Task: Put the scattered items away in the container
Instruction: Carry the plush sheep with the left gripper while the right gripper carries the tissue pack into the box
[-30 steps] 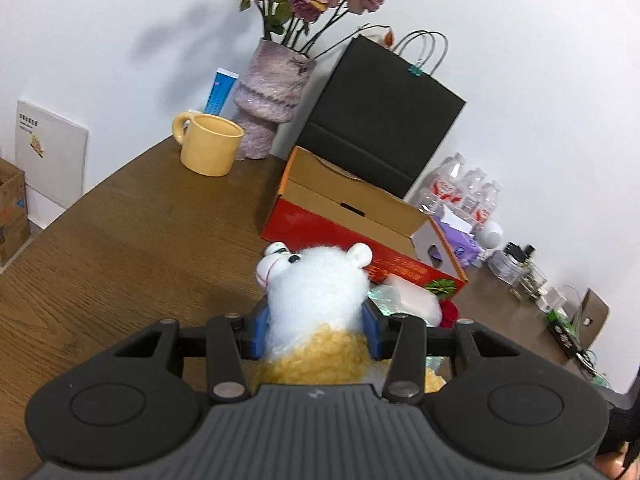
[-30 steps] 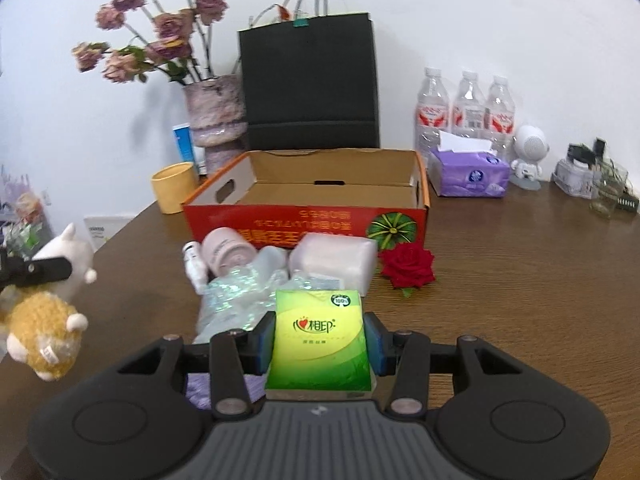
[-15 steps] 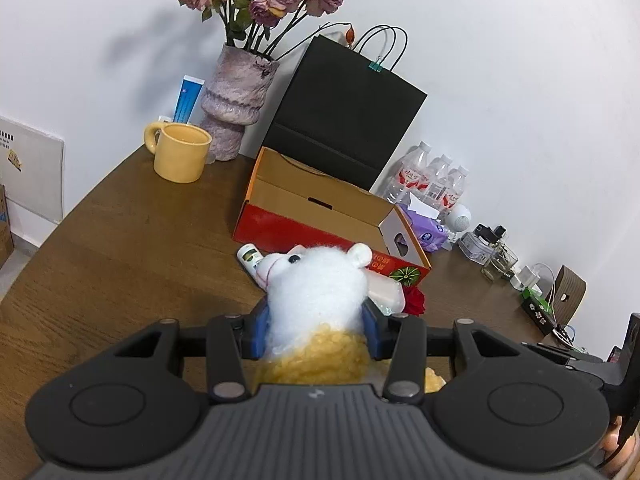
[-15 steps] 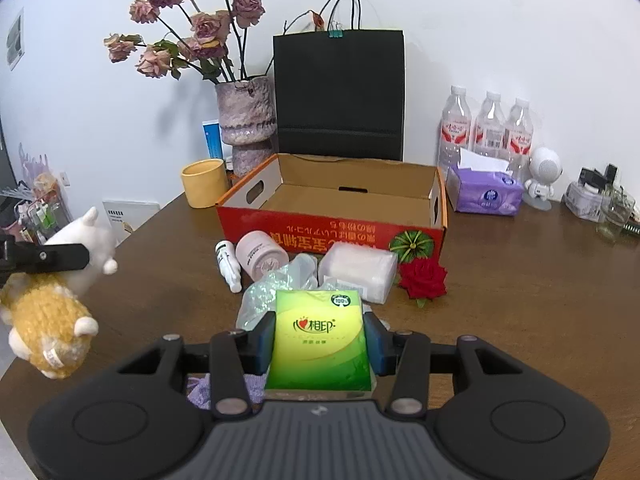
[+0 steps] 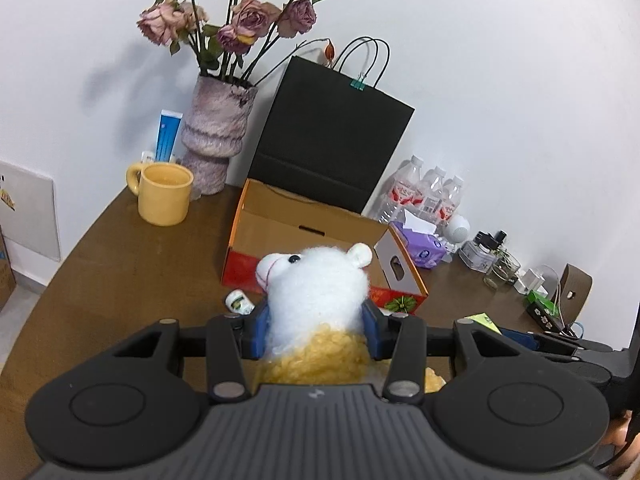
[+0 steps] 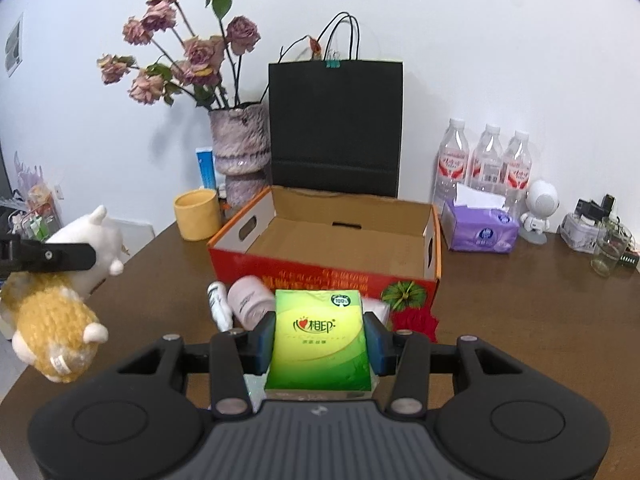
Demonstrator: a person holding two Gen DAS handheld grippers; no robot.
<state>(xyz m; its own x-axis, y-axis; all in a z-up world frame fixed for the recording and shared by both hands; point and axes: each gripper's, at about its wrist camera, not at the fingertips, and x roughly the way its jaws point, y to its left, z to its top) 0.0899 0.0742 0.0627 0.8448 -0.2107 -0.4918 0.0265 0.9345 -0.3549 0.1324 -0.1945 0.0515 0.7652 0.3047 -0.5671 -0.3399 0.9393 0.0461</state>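
My left gripper point(image 5: 316, 330) is shut on a white and yellow plush sheep point(image 5: 316, 292), held in the air in front of the open red cardboard box point(image 5: 316, 220). The sheep also shows at the left of the right wrist view point(image 6: 60, 292). My right gripper point(image 6: 320, 338) is shut on a green tissue pack point(image 6: 320, 336), raised before the empty box point(image 6: 344, 240). A small white bottle point(image 6: 219, 300), a pink jar point(image 6: 250, 300), a white packet point(image 6: 378, 310) and a red rose point(image 6: 414, 322) lie on the table in front of the box.
Behind the box stand a black paper bag point(image 6: 336, 124), a vase of dried roses point(image 6: 240, 148) and a yellow mug point(image 6: 198, 214). To the right are a purple tissue box point(image 6: 480, 232), three water bottles point(image 6: 484, 164), a white robot figure point(image 6: 540, 210) and glass jars point(image 6: 610, 252).
Both grippers have risen with their loads and moved closer to the box. The box interior shows more from above. The scattered items sit lower behind the tissue pack.
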